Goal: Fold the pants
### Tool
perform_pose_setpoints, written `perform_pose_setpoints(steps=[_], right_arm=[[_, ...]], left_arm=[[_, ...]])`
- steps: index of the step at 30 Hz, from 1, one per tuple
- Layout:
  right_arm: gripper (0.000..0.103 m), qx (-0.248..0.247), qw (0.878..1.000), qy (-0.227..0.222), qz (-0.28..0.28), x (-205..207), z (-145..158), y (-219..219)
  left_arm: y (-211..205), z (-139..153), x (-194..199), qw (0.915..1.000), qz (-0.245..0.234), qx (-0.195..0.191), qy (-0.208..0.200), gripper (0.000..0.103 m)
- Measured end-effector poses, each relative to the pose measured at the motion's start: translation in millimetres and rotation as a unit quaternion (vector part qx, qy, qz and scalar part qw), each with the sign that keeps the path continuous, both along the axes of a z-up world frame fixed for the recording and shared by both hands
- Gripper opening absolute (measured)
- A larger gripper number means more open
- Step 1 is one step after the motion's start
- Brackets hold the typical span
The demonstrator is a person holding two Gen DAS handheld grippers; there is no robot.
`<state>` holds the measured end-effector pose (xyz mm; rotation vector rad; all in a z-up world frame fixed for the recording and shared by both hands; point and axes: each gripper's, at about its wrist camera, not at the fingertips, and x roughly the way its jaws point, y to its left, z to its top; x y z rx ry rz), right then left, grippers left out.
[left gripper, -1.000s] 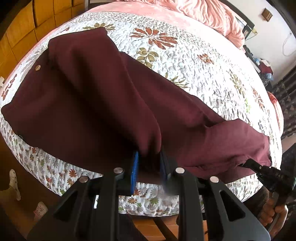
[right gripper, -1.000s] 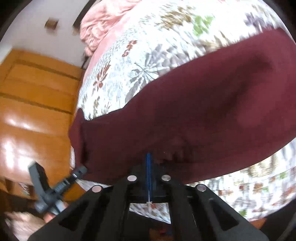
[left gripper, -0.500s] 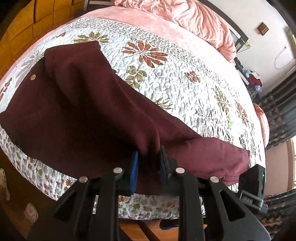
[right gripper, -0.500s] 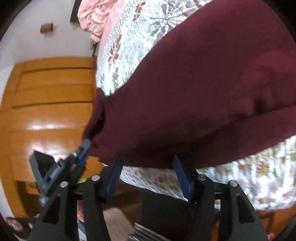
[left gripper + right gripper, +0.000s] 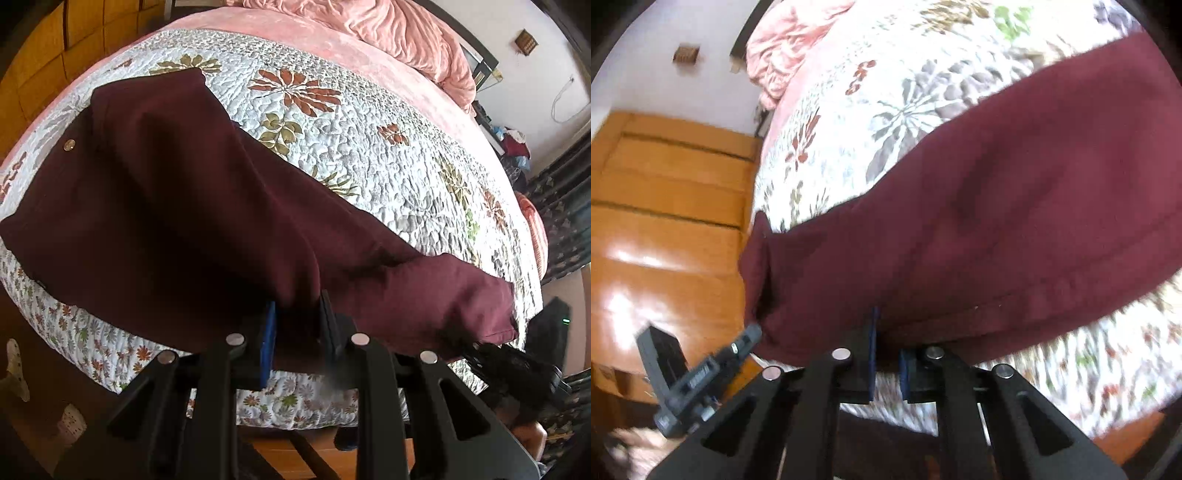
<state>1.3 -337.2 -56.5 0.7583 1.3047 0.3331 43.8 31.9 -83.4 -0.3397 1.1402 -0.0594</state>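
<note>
Dark maroon pants (image 5: 166, 221) lie along the near edge of a floral quilted bed (image 5: 369, 147), waist button at the left. My left gripper (image 5: 295, 321) is shut on a bunched fold of the pants near their middle. In the right wrist view the pants (image 5: 997, 221) fill the centre, and my right gripper (image 5: 886, 350) has its jaws closing to a narrow gap with the pants' lower edge pinched between the blue pads. The right gripper (image 5: 480, 347) also shows by the leg end, and the left gripper (image 5: 753, 332) at the fabric's left end.
A crumpled pink blanket (image 5: 388, 33) lies at the far end of the bed. Wooden cabinets (image 5: 665, 221) stand beside the bed. Slippers (image 5: 14, 369) lie on the floor below the bed's edge. Dark curtains (image 5: 565, 221) hang at the right.
The right gripper was shut on the fabric, opened wide half a second ago, and is now nearly shut on the pants' edge again. The left gripper kept its hold and barely moved.
</note>
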Motion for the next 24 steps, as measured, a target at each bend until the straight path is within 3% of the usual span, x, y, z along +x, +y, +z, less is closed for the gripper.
perform_pose_setpoints(steps=[3, 6, 8, 11, 12, 14, 17, 20, 22, 24], right_arm=[[0.009, -0.042, 0.998, 0.020, 0.034, -11, -9, 12], [0.012, -0.032, 0.998, 0.021, 0.040, -9, -30, 14], [0.019, -0.032, 0.998, 0.014, 0.055, -5, -26, 16], [0.034, -0.060, 0.995, 0.008, 0.085, -5, -5, 22], [0.038, -0.065, 0.994, 0.010, 0.089, -6, -1, 21], [0.038, -0.090, 0.990, 0.006, 0.106, -18, 13, 20], [0.038, -0.123, 0.986, -0.013, 0.117, -27, 32, 16], [0.040, -0.123, 0.986, -0.044, 0.105, -24, 46, 6], [0.046, -0.137, 0.984, -0.052, 0.099, -15, 49, 10], [0.046, -0.134, 0.985, -0.053, 0.095, -13, 47, 8]], left_arm=[[-3, -13, -7, 0.9996, -0.010, 0.023, 0.011, 0.022], [-2, -37, -10, 0.9984, -0.014, 0.040, 0.037, 0.023], [-2, -39, -11, 0.9976, -0.020, 0.056, 0.036, 0.034], [1, -21, -12, 0.9962, -0.022, 0.082, 0.018, 0.057], [3, -12, -10, 0.9954, -0.023, 0.092, 0.013, 0.060], [11, 4, -6, 0.9939, -0.013, 0.110, 0.001, 0.070], [27, 19, 16, 0.9898, 0.017, 0.141, 0.007, 0.075], [33, 23, 50, 0.9800, 0.028, 0.193, 0.041, 0.075], [29, 21, 81, 0.9649, 0.023, 0.252, 0.072, 0.076], [27, 18, 106, 0.9571, 0.017, 0.274, 0.092, 0.076]])
